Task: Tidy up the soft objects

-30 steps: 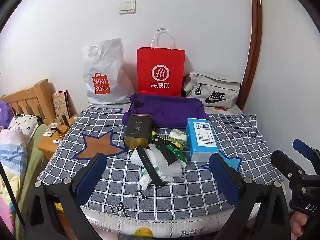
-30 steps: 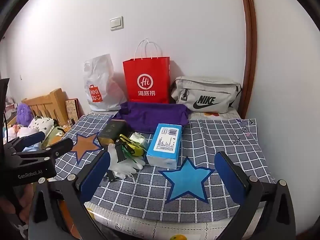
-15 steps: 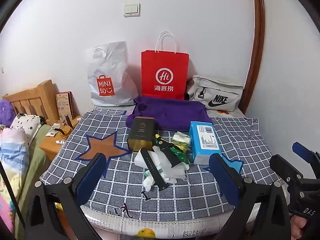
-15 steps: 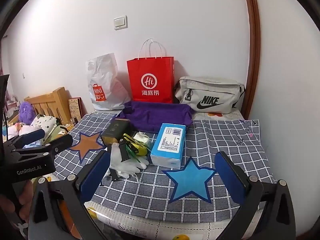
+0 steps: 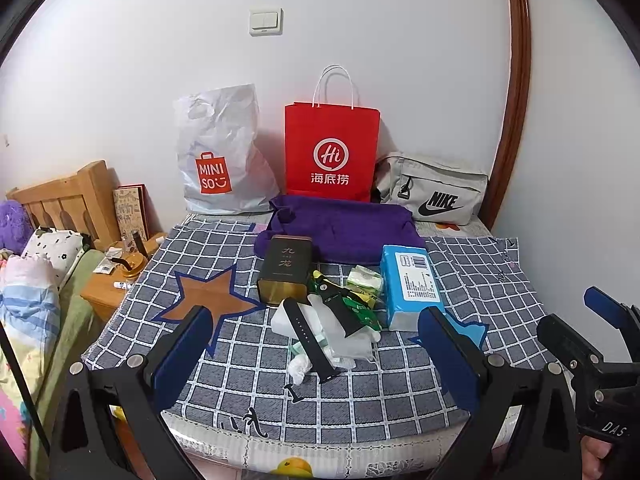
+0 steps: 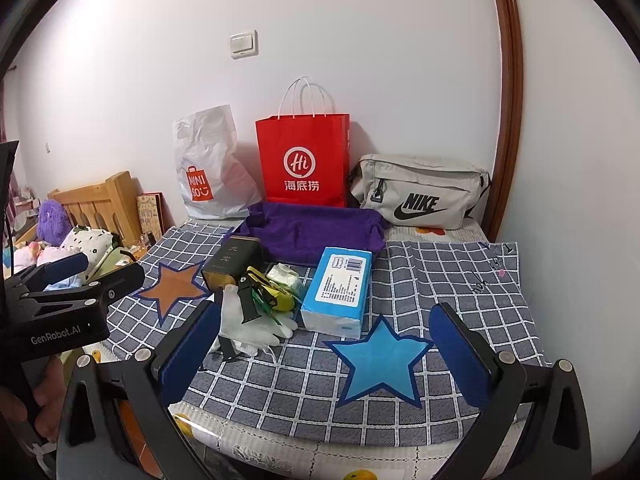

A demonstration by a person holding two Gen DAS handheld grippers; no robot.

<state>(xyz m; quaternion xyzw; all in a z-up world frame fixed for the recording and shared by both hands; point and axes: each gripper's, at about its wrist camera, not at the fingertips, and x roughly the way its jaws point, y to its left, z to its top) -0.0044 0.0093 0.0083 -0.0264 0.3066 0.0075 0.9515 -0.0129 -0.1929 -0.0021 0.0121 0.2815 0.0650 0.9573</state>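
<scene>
1. Left wrist view: the left gripper (image 5: 316,344) hangs above the near edge of the grey checked cloth (image 5: 480,280), its blue-padded fingers (image 5: 182,354) spread wide with nothing between them. Past them lies a small heap: a crumpled clear plastic glove (image 5: 344,336), a black watch strap (image 5: 308,338) across it, green snack packets (image 5: 362,312), a dark upright tin (image 5: 286,270) and a blue tissue pack (image 5: 410,286). A purple folded cloth bag (image 5: 344,228) lies behind, before a red paper bag (image 5: 332,152), a white plastic shopping bag (image 5: 222,156) and a grey waist bag (image 5: 434,190) at the wall.
2. Right wrist view: the right gripper (image 6: 324,344) is likewise wide open and empty, above a blue star (image 6: 380,360) printed on the cloth. The heap sits ahead and left, untouched. The left gripper shows at the left edge, held by a hand (image 6: 44,400).
</scene>
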